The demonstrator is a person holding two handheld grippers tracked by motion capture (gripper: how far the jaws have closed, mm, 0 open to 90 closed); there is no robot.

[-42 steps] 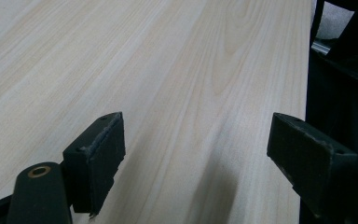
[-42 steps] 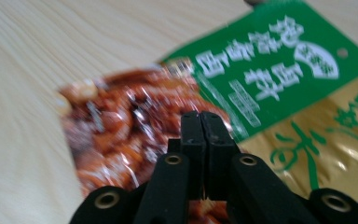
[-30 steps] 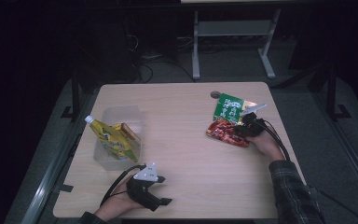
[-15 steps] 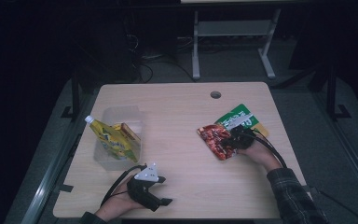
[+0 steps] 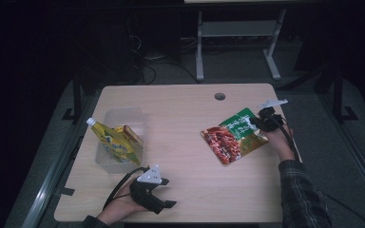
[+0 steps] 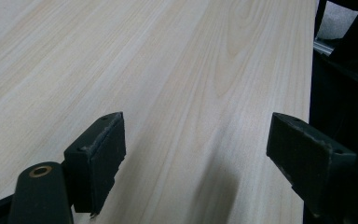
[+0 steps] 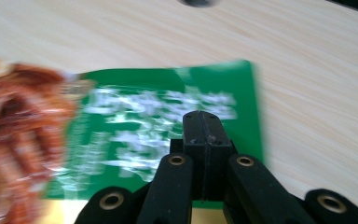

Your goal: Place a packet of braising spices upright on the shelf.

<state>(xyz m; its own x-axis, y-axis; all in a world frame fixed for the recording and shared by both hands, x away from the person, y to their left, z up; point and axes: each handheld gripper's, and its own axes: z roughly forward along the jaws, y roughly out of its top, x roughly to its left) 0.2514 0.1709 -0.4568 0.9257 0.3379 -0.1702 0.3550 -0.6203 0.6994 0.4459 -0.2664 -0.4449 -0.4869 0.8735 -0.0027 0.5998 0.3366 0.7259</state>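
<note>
At the left of the pale wood-grain table point(image 5: 180, 109) stands a clear, thin-walled plastic tub point(image 5: 123, 118), and a soft yellow refill pouch with a white screw spout point(image 5: 111, 142) leans in it, spout up and toward the table's left edge; the tub's walls look to be what props so limp a pack on its side rather than letting it slump flat. Near the front edge, just right of the tub, the left gripper point(image 5: 168, 192) lies low on the wood in the person's hand, its grey three-cornered plate on top; in the left gripper view its two matte black, blocky jaws stand wide apart with only bare, smooth board between them, so it seems parked in readiness rather than at work. Right of centre is the flat, glossy foil snack packet, green at one end and printed with reddish-brown food at the other point(image 5: 233, 135), lying slanted on the table toward the right edge. The right gripper point(image 5: 256, 124) meets its green end from the right: in the right gripper view the black jaws are pressed together with the thin green edge point(image 7: 168, 121) pinched between them. Gripping a sealed margin is probably the surest hold on a slippery, crinkly bag, leaving the filled part free to trail along the table.
</note>
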